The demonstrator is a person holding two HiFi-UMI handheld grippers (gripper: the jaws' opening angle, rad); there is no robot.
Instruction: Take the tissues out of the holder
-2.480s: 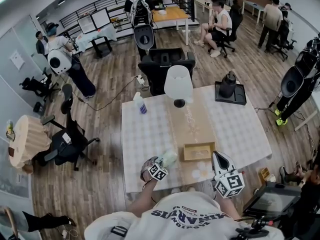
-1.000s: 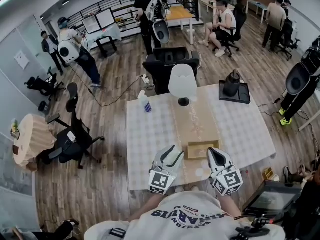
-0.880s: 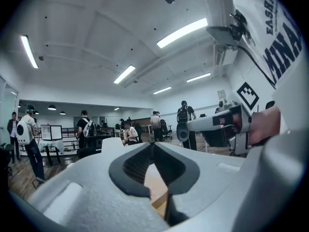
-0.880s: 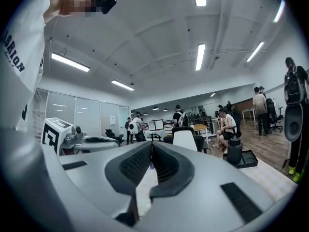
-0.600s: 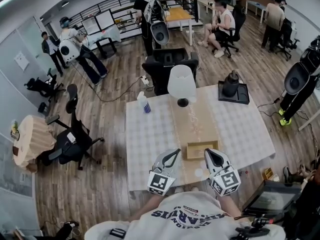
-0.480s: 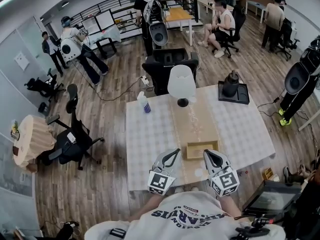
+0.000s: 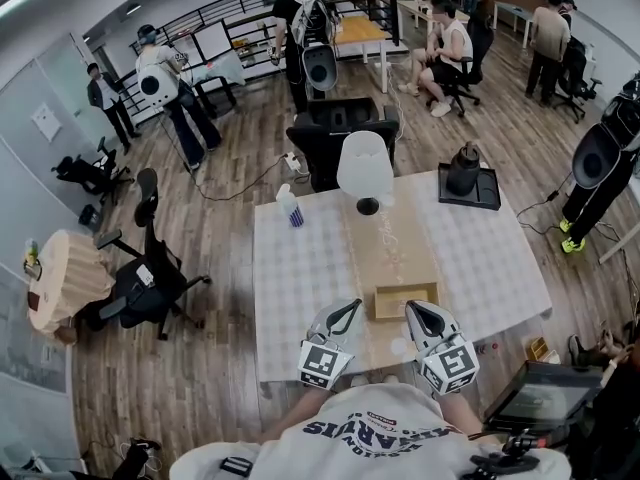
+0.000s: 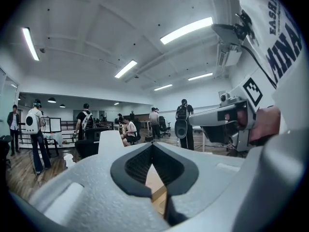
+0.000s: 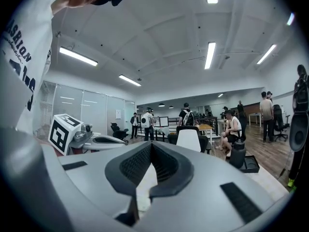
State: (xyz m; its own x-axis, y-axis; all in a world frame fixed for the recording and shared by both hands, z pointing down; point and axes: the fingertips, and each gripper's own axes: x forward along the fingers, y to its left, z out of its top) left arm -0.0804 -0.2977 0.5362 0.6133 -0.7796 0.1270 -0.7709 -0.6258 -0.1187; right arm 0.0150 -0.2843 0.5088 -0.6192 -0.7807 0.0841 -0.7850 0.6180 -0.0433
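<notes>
Jaws of left tool (image 7: 351, 305) have closed beside rectangular wooden holder (image 7: 406, 289).

We find ourselves in a large open-plan office that also serves as a lab, with a wood-plank floor (image 7: 235, 158), rolling office chairs (image 7: 150, 278), desks (image 7: 358, 30) and strip lights (image 9: 210, 54) overhead. People (image 7: 298, 13) carry bulky gear on their backs, and glass partitions (image 9: 91, 112) line one side.

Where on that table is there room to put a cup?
Free: the cloth between spray bottle and left gripper, and the right side between kettle tray and wooden holder. Crowded: near middle, around that holder and right gripper.
</notes>
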